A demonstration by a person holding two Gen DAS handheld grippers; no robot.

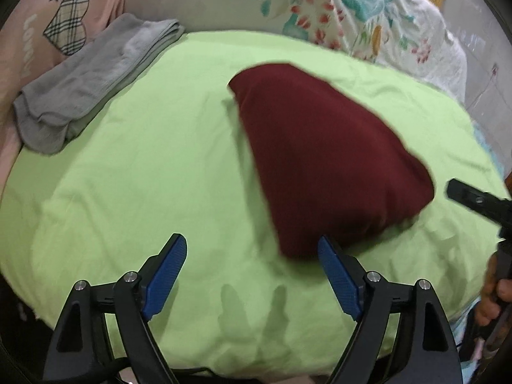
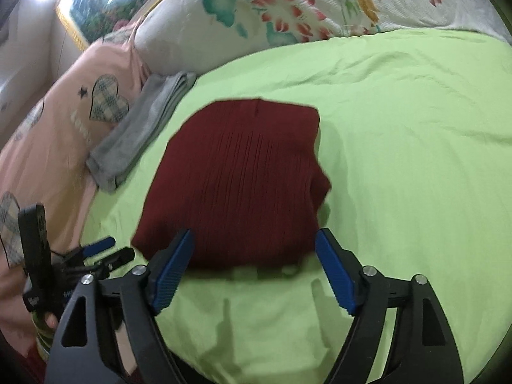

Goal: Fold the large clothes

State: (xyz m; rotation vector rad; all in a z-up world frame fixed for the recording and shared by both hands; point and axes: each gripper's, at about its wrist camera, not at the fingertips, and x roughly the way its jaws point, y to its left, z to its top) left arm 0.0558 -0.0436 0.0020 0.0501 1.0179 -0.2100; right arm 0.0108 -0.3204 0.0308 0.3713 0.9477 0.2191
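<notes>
A dark red ribbed garment (image 2: 243,179) lies folded into a compact block on the light green sheet (image 2: 400,160). In the left wrist view the same red garment (image 1: 326,156) sits right of centre, its near corner just beyond the right fingertip. My left gripper (image 1: 252,249) is open over bare sheet, nothing between its blue pads. My right gripper (image 2: 254,244) is open above the garment's near edge, its pads not pressing on the cloth. The left gripper (image 2: 105,249) also shows at the lower left of the right wrist view.
A folded grey garment (image 1: 89,80) lies at the sheet's far left, beside a pink pillow (image 1: 48,22) with a plaid heart. A floral quilt (image 1: 336,9) is bunched along the far side. A hand (image 1: 492,300) holds the other gripper (image 1: 480,201) at right.
</notes>
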